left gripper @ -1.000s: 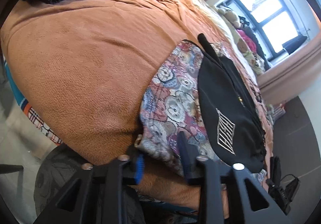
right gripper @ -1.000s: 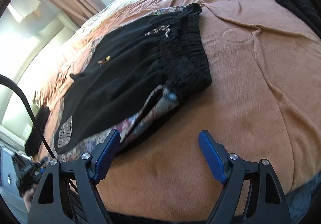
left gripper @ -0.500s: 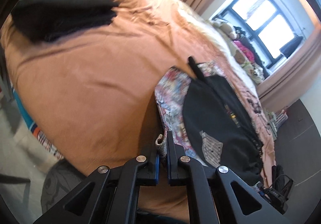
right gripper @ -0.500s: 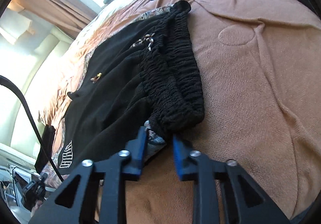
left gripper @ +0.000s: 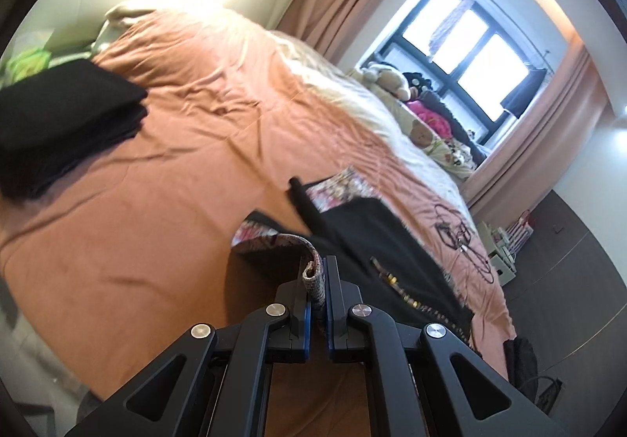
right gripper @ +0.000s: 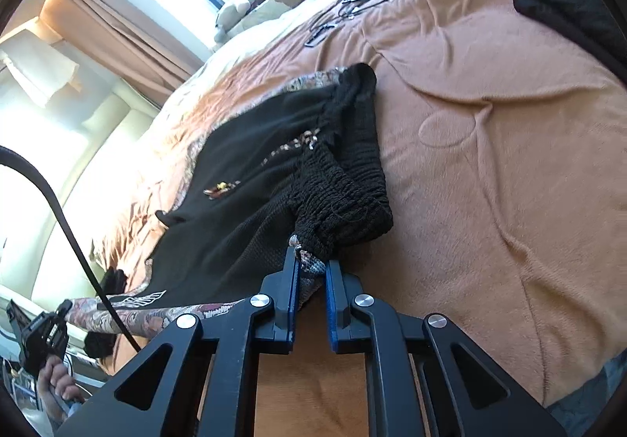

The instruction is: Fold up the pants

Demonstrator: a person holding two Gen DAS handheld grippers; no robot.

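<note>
Black pants (right gripper: 250, 178) with a gathered waistband and a white logo lie on top of a floral patterned garment on an orange-blanketed bed (right gripper: 490, 147). My left gripper (left gripper: 318, 280) is shut on the floral hem corner (left gripper: 312, 276) and holds it lifted, with the black pants (left gripper: 376, 241) just beyond it. My right gripper (right gripper: 311, 268) is shut on the near corner of the black waistband together with the floral fabric (right gripper: 309, 264) under it. The left gripper also shows in the right wrist view (right gripper: 43, 331), held by a hand.
A folded black stack (left gripper: 58, 116) lies on the blanket at the left. Another black garment (right gripper: 568, 2) lies at the bed's far right. Cables and glasses (right gripper: 352, 2) lie on the blanket toward the window. Stuffed toys (left gripper: 388, 74) sit by the window.
Both grippers closed from open onto the fabric. The left lifted the floral hem corner up. The right closed on the waistband corner and raised it slightly.
</note>
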